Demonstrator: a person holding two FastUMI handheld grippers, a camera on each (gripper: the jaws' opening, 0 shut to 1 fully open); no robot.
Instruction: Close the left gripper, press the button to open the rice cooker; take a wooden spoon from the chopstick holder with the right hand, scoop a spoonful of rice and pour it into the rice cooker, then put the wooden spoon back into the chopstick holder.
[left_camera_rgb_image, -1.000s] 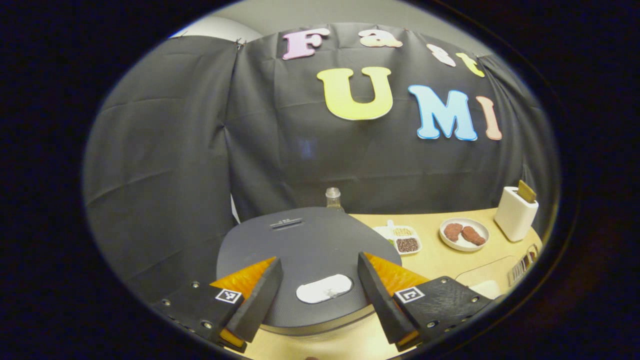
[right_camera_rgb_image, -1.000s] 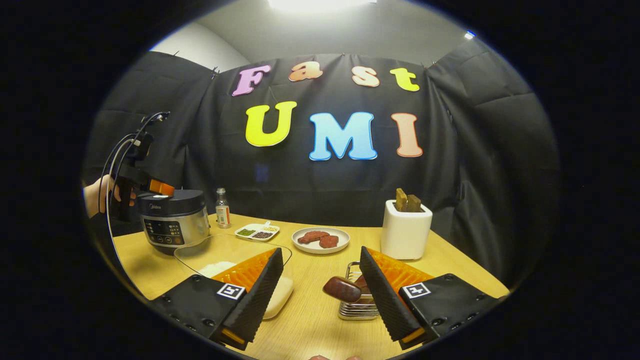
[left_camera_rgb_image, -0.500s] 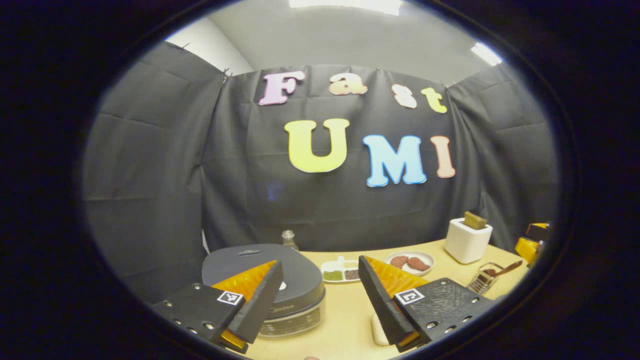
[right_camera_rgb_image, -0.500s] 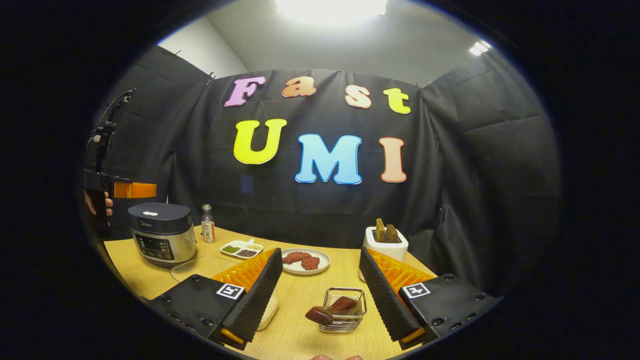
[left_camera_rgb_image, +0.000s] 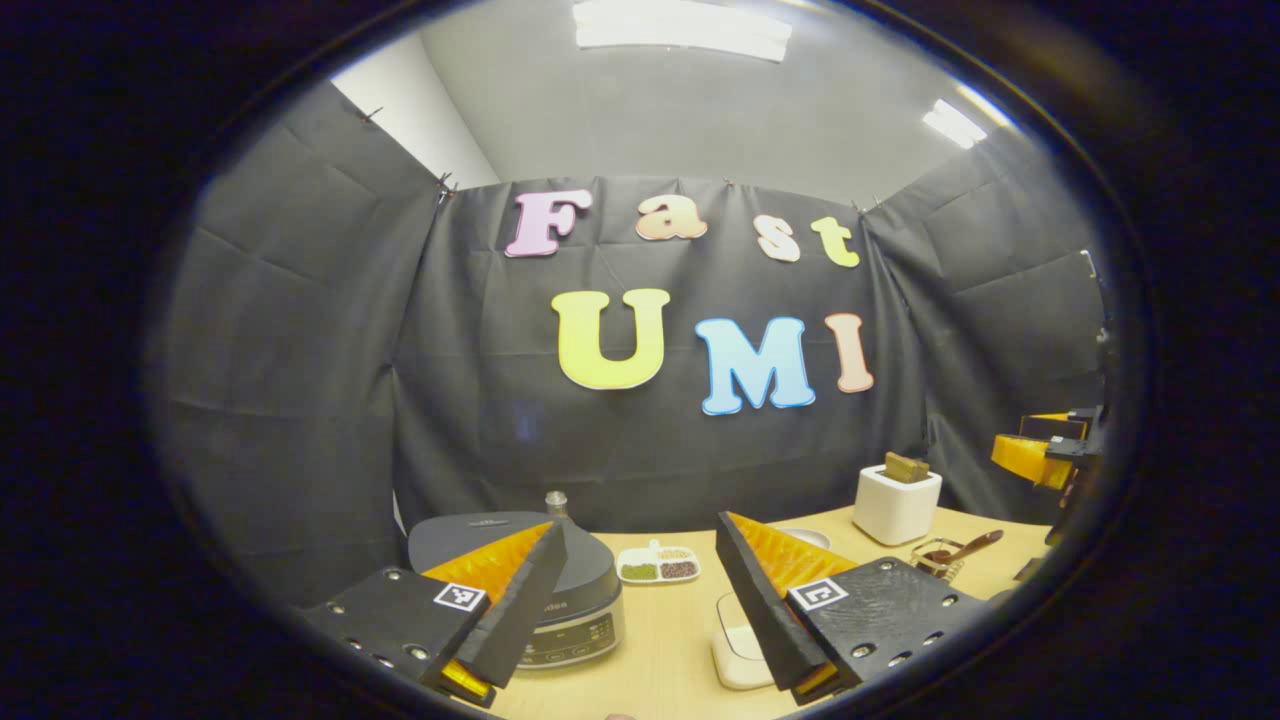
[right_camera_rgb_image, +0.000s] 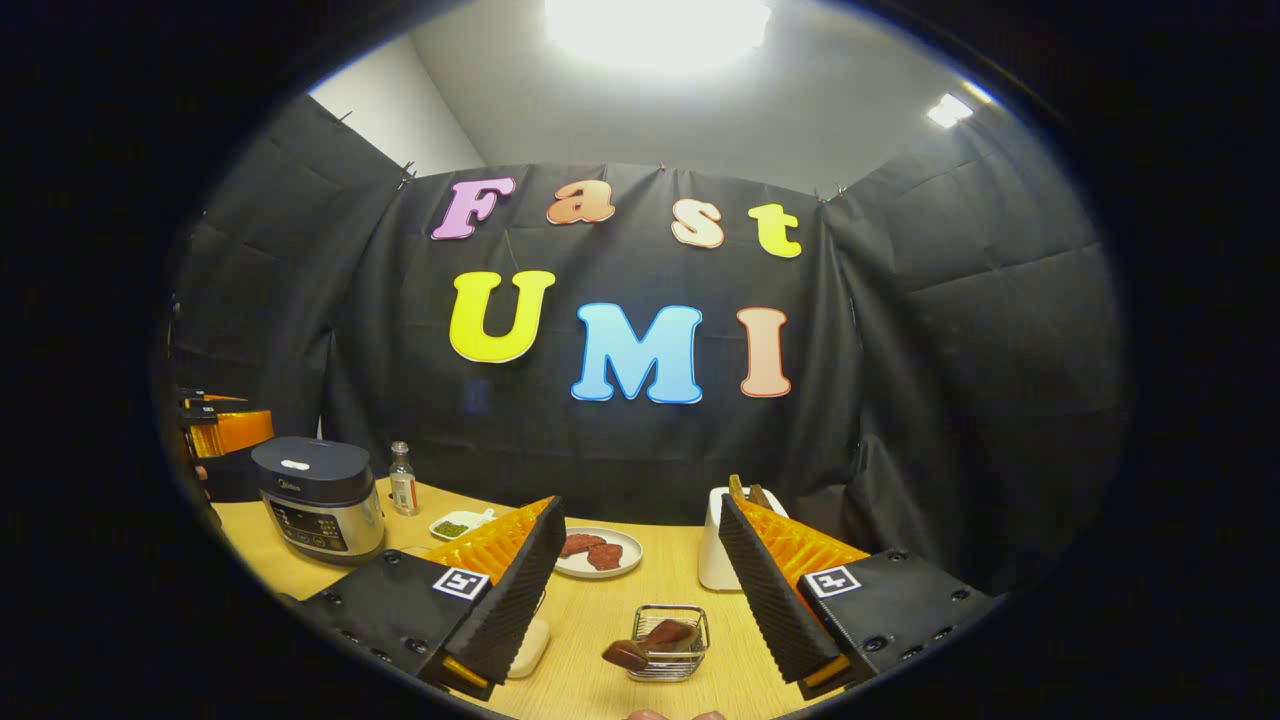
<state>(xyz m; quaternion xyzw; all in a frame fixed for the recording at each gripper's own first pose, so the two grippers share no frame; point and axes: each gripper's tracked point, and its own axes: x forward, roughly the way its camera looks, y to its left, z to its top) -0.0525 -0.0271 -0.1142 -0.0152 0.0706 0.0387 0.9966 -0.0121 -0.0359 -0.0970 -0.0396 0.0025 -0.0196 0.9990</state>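
The right gripper was held spread, gripping nothing, above the table. The spoon lay below and between its fingers in the wire holder, long axis tilted, bowl end toward the camera. The left gripper was likewise spread, with the closed cooker below its left finger.

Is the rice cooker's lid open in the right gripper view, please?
No, the rice cooker has its dark lid lying flat and shut on top of the body.
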